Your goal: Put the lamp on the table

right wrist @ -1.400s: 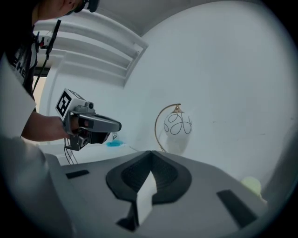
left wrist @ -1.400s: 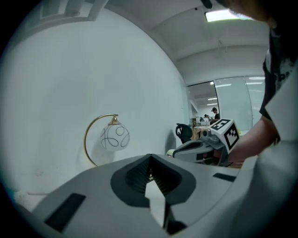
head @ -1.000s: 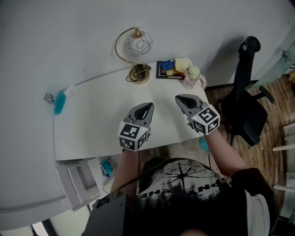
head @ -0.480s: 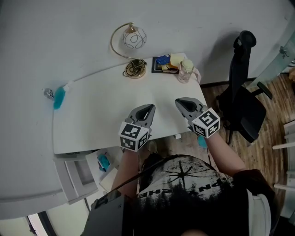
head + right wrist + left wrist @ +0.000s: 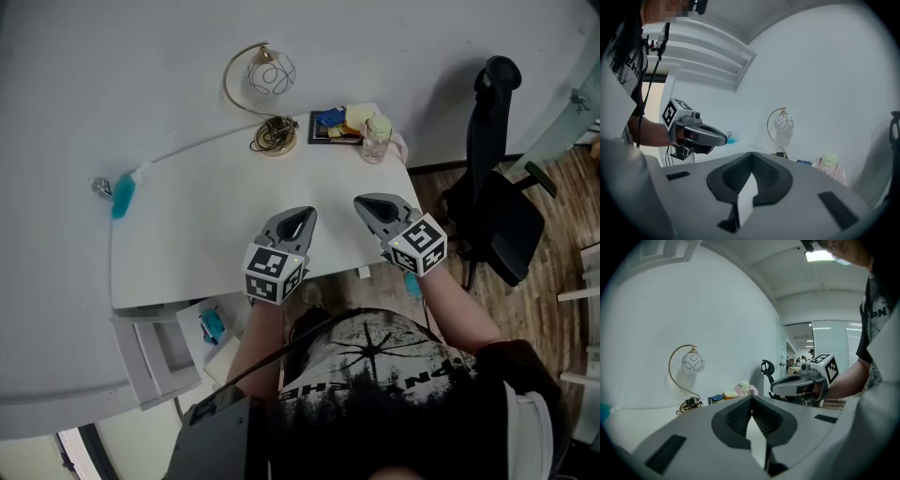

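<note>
At twelve o'clock on the white table (image 5: 187, 234), a gold arched wire-globe lamp (image 5: 271, 75) stands upright; its base is indistinct, possibly cord-wrapped. Jaws of left gripper (image 5: 302, 217) and right gripper (image 5: 367, 204): together, empty.

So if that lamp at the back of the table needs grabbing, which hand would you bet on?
Probably the left. The left gripper sits more nearly in line with the lamp, bare table between. The right gripper hangs further aside. Both are shut and empty.
</note>
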Available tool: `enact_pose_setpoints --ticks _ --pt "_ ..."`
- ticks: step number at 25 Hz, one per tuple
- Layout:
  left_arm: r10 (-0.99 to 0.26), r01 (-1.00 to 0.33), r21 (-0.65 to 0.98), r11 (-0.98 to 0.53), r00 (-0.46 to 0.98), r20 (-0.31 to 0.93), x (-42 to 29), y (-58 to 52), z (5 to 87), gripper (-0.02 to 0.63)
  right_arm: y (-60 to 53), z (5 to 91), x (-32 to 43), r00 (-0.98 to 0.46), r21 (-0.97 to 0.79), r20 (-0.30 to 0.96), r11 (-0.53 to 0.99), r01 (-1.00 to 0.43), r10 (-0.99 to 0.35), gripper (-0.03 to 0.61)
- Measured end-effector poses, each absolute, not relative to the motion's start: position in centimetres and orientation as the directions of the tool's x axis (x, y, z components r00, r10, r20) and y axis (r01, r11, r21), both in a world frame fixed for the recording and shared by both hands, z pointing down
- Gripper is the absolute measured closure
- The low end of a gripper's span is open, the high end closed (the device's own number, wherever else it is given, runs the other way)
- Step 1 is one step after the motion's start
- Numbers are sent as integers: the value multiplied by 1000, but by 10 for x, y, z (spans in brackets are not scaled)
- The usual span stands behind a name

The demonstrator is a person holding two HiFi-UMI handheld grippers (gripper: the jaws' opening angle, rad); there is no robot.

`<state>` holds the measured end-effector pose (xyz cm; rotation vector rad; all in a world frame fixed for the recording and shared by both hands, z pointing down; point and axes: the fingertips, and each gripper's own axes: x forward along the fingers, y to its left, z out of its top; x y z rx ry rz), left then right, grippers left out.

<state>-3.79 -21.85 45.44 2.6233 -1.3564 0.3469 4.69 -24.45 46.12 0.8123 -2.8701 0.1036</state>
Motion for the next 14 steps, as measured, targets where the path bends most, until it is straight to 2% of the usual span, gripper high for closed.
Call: enact_pose_setpoints --ticks 14 --pt "-760 -807 20 -590 564 323 -28 -217 464 598 -237 469 45 -844 4 182 859 -513 -505 560"
